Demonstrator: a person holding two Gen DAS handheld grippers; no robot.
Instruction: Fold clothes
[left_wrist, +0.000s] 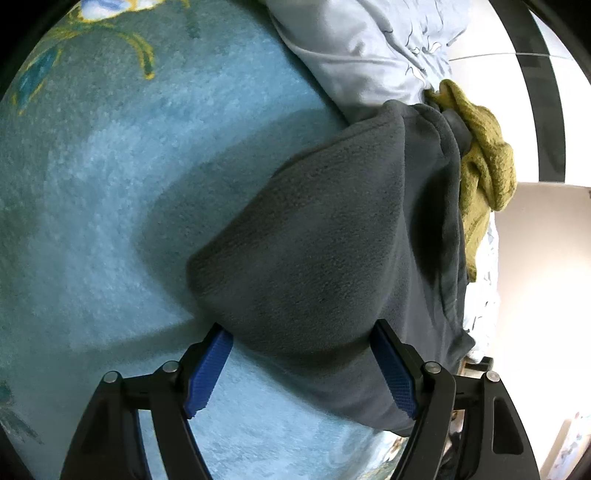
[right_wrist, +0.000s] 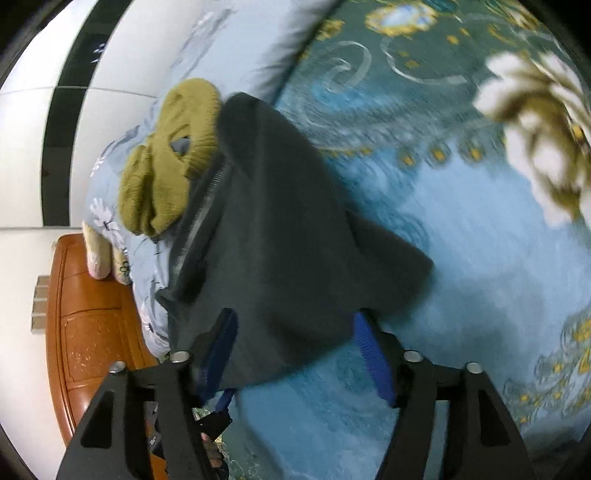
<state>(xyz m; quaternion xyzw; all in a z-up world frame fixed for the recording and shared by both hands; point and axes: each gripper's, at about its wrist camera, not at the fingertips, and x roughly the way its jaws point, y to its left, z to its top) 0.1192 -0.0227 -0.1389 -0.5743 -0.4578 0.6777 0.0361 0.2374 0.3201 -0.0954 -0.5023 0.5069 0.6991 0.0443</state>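
Note:
A dark grey fleece garment (left_wrist: 332, 236) lies bunched on a blue patterned bedspread (left_wrist: 110, 203). My left gripper (left_wrist: 301, 365) is open, its blue pads (left_wrist: 208, 373) on either side of the garment's near fold, not clamped. In the right wrist view the same grey garment (right_wrist: 280, 236), with a zipper along its left edge, lies between my right gripper's (right_wrist: 295, 350) open blue pads (right_wrist: 371, 358). An olive knit garment (right_wrist: 170, 158) lies beyond it, touching its far edge; it also shows in the left wrist view (left_wrist: 484, 173).
A pale blue floral quilt (left_wrist: 369, 48) is heaped at the far side, also in the right wrist view (right_wrist: 236, 40). A wooden headboard (right_wrist: 92, 325) and a white wall (right_wrist: 22, 147) lie left. The bedspread (right_wrist: 480, 258) stretches right.

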